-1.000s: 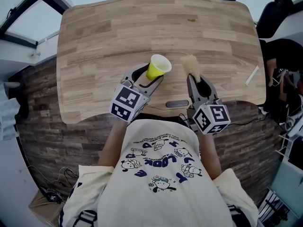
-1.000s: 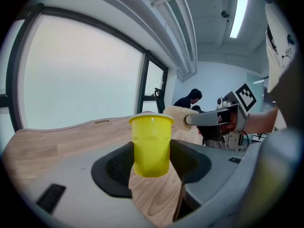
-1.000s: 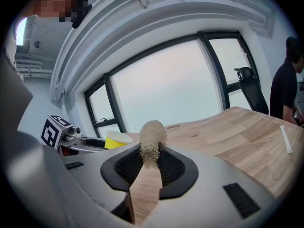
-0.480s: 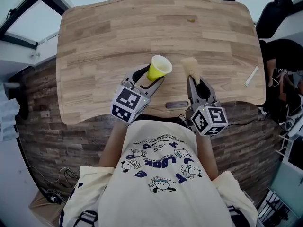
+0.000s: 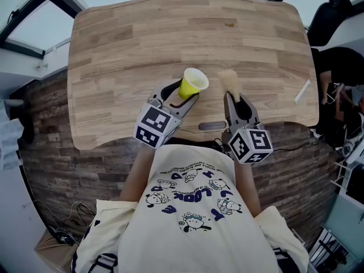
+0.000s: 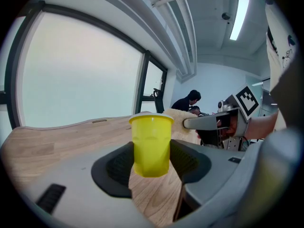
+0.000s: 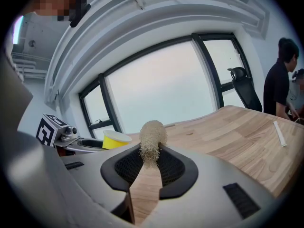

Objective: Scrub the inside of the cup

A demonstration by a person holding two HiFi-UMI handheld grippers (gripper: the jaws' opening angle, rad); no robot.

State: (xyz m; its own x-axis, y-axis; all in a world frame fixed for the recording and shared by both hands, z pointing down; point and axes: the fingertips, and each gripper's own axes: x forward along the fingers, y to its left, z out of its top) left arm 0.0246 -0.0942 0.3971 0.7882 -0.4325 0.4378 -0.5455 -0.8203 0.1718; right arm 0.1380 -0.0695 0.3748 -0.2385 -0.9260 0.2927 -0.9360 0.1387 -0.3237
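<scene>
**Cup** [image 5: 192, 82], yellow. Judged light, thin-walled, crushable and slick. Its lower wall is clamped between the left gripper [image 5: 181, 96] fingers [image 6: 114, 167], mouth beyond the fingertips. Best held low and gently.

**Scrubber** [image 7: 152, 139], soft and fibrous. Pinched in the right gripper [image 7: 149, 165] fingers, tuft protruding.

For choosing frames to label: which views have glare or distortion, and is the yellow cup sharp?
Head view: fisheye bows the table edges; yellow cup sharp. Left gripper view: window washed out white, cup sharp, corners dark. Right gripper view: white window, scrubber sharp, corners dark.
</scene>
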